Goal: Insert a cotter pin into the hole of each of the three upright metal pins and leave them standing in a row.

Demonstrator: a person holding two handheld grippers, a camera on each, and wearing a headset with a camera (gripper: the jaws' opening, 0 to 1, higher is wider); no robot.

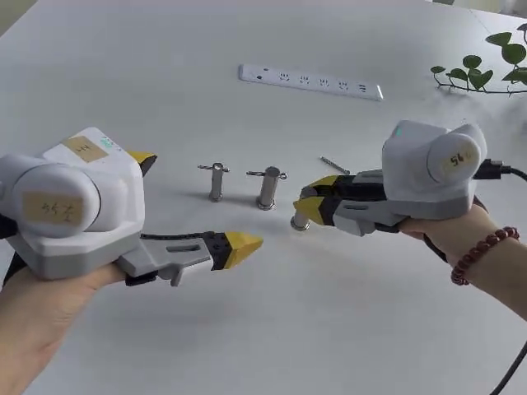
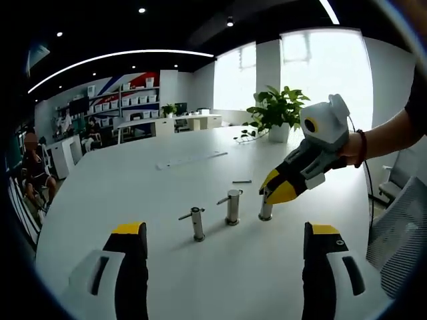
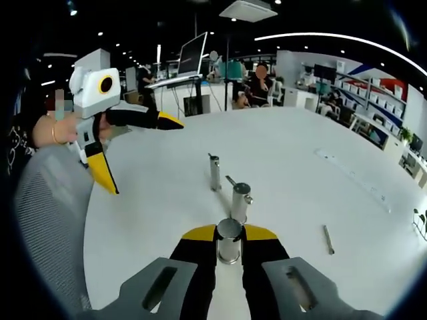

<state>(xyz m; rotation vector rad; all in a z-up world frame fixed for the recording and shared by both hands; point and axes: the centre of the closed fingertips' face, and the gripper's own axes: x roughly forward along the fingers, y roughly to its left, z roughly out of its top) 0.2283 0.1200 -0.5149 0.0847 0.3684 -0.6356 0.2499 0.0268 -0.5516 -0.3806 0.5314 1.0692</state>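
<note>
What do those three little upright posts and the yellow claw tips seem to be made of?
The three upright pins: likely steel, silvery grey with bright highlights on their rounded sides. The yellow tips of the left claw: probably plastic or rubber, matte and evenly coloured; I cannot tell which.

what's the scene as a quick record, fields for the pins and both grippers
first pin: upright, cotter pin through it
middle pin: upright, second cotter pin through it
third pin: upright, no cotter pin seen in it
loose cotter pin: lying on table behind the row
left gripper: open, empty
right gripper: jaws closed on third pin
</note>
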